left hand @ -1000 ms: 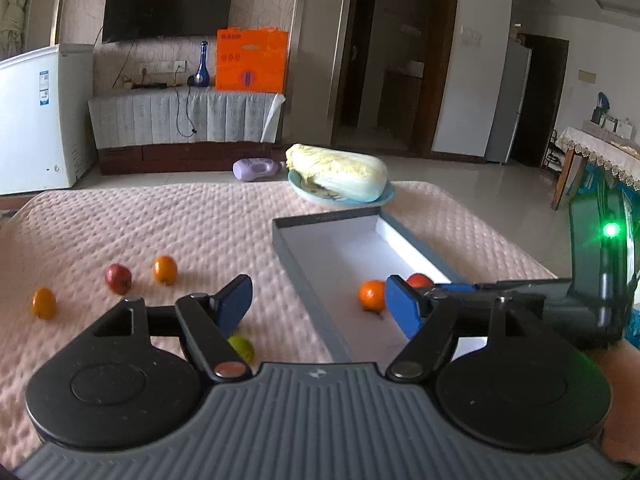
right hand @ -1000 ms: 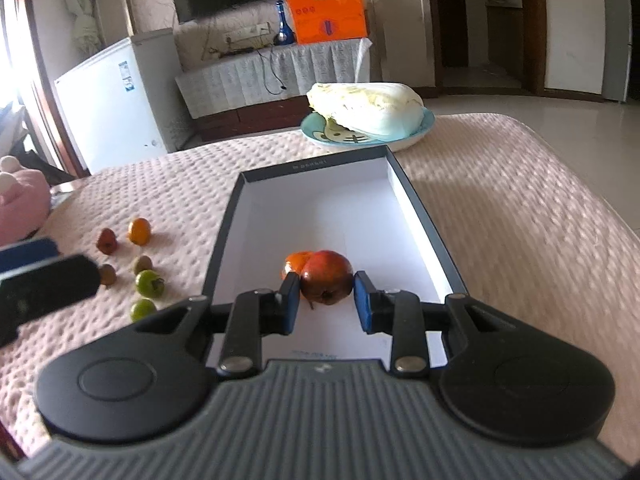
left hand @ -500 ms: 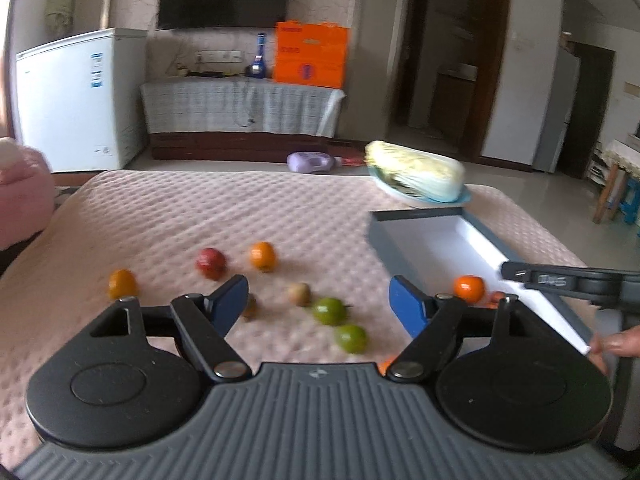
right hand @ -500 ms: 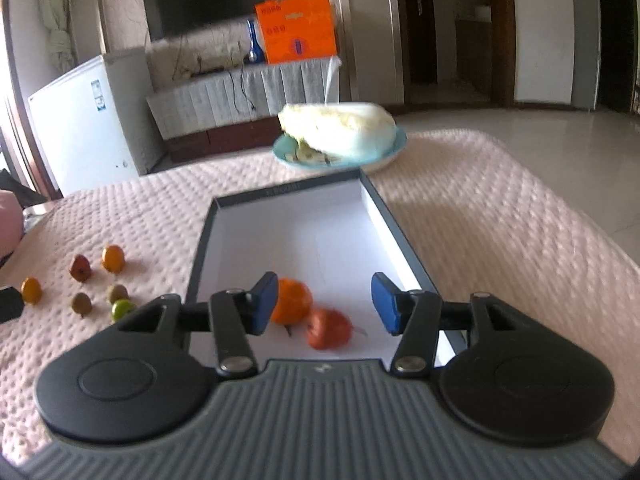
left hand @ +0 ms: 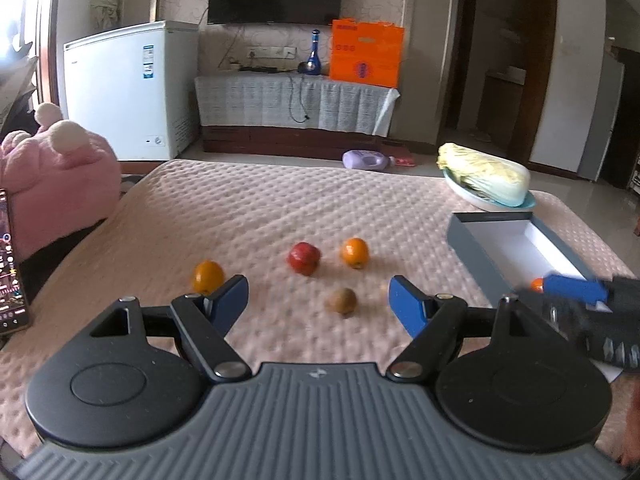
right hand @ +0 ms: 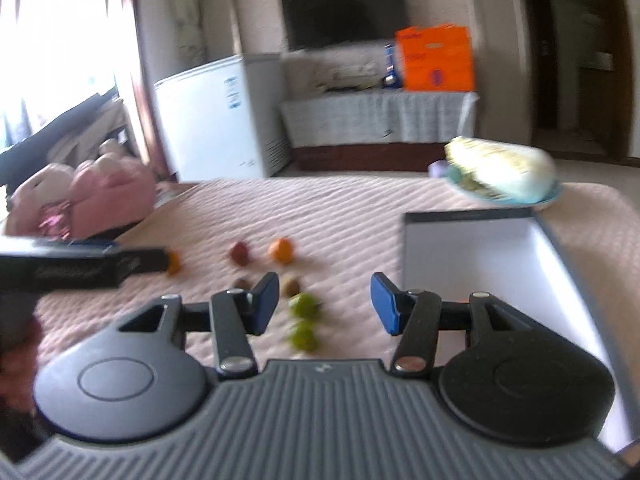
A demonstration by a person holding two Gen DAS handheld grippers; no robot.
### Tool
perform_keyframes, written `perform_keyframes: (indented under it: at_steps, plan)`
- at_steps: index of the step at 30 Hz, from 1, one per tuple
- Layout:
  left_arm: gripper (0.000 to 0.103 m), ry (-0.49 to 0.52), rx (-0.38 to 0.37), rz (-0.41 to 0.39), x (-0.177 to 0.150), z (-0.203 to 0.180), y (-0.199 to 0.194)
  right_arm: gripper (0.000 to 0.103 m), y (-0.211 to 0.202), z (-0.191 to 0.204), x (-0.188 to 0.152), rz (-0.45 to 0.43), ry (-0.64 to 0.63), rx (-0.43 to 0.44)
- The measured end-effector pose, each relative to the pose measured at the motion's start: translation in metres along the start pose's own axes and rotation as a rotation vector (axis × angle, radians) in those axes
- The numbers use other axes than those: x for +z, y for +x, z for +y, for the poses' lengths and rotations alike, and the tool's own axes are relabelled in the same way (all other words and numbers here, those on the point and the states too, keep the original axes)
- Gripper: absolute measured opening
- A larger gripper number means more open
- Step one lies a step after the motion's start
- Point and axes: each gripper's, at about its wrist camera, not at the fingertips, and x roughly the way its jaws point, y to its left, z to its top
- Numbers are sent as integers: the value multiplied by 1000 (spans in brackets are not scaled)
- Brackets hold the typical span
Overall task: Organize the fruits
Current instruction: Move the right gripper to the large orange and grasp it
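Pink quilted bed [left hand: 280,208]: fruits [left hand: 304,258], box [left hand: 472,240], plate [left hand: 528,202]

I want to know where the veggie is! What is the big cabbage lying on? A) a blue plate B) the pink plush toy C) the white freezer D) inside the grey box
A: the cabbage lies on a blue plate at the far edge of the bed, just beyond the grey box.

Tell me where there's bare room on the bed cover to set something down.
Free: the wide stretch of pink cover between the fruit cluster and the far edge, bordered by the pink plush and the cabbage plate. Most of the white floor of the box is also bare. Crowded: around the red fruit, oranges, brown fruit and green fruits.
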Motion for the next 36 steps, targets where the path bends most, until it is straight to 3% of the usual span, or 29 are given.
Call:
perform_keyframes:
  at_steps: [6,19,23,26,29,36]
  plan:
    - [81,-37,8,-8,6,16,3,48,8,29,-20,111,-142,-21]
    - [81,-51,-3,-5,6,19,7,49,42,25,-32,244,-208,-203]
    - [81,-64,-1,0,6,22,9,48,44,29,-36,252,-274,-218]
    - [81,-60,0,2,6,21,11,36,41,27,-33,242,-273,-218]
    - [81,-60,-1,3,5,20,11,36,40,22,-31,247,-235,-195]
    - [81,-53,5,12,4,19,14,37,44,30,-37,263,-311,-220]
